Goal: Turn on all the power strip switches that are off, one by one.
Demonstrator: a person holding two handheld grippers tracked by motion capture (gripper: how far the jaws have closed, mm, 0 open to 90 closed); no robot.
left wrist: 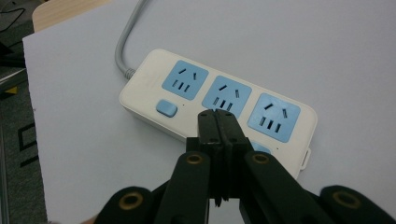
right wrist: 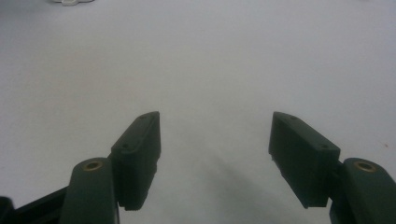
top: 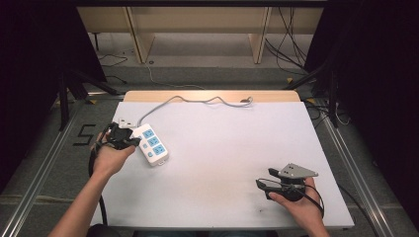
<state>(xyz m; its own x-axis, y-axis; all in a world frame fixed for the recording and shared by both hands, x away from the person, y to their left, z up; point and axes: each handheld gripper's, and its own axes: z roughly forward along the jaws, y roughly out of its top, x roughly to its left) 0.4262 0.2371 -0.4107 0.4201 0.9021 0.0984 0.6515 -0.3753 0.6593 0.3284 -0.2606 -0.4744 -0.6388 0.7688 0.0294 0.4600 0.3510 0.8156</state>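
At the table's (top: pixel 222 163) far left, the left gripper (left wrist: pixel 217 122), jaws pressed together and empty, hides part of the power strip's (top: pixel 153 144) middle socket; the right gripper (right wrist: pixel 215 135) gapes empty near right.

Even overhead light brightens the pale grey tabletop (top: pixel 222 148) — dark surroundings, soft shadows, slight blur, close black jaws out of focus.

A big black number "5" (top: pixel 85 134) is marked on the grey floor (top: pixel 49 148), just to the left of the table. No other words or numbers can be read. The white power strip (left wrist: pixel 219 100) with blue sockets shows no words that can be made out.
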